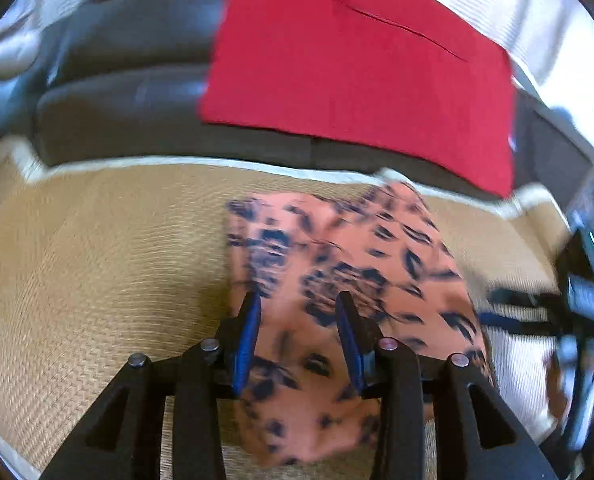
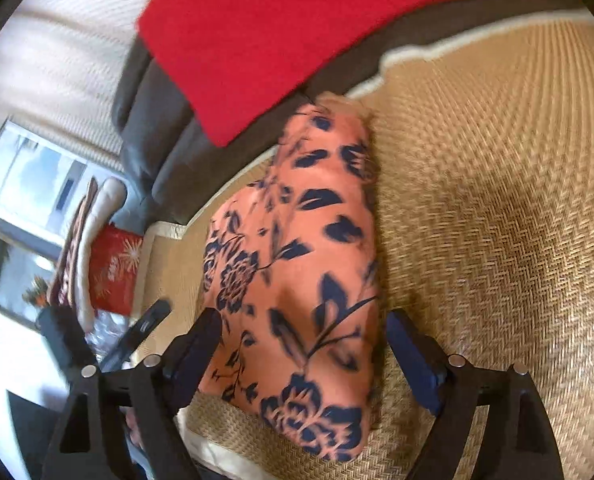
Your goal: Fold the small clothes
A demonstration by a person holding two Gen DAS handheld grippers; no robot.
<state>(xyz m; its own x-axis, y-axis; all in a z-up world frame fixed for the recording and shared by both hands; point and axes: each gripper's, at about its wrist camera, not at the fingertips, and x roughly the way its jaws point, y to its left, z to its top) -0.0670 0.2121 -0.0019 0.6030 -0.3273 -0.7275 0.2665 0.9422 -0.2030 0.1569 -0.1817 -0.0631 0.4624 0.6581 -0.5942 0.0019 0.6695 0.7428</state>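
Garment count: one floral cloth (image 2: 293, 264), one red cloth (image 1: 357, 76).

Garment (image 2: 297, 264) btwn the right tongs (image 2: 303, 354): thin soft cloth, matt, orange w/ dark navy floral print, smooth w/ slight folds. Mat (image 2: 497, 220) under it & to the side: woven straw/rattan, herringbone weave, rough, faint sheen, pale cloth edging. Beyond the tongs: red cloth (image 1: 357, 80), felt-like, matt, flat; sofa (image 1: 137, 80) looks like dark leather, smooth, semi-gloss. Left tongs (image 1: 299, 336): black matt plastic arms, blue pads (image 1: 247, 336), small shiny metal pins.
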